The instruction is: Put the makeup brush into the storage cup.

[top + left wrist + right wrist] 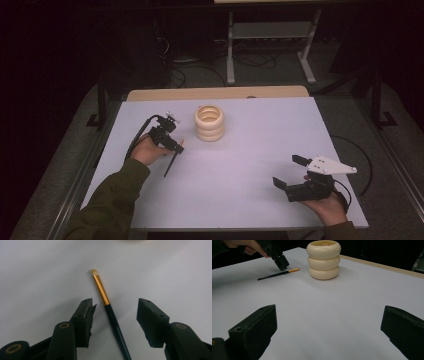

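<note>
The left gripper point(174, 145) is pointing down, jaws apart (nothing pressed); the right gripper point(289, 172) is resting wide open.

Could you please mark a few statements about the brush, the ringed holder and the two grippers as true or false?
1. The brush lies flat on the table, between the jaws of the left gripper. True.
2. The left gripper's pads already clamp the brush. False: there are gaps on both sides of the handle.
3. The cream ringed holder stands upright. True.
4. The brush stands inside the holder. False: it lies on the table beside it, apart from it.
5. The right gripper holds a second brush. False: its jaws are open with nothing between them.
</note>
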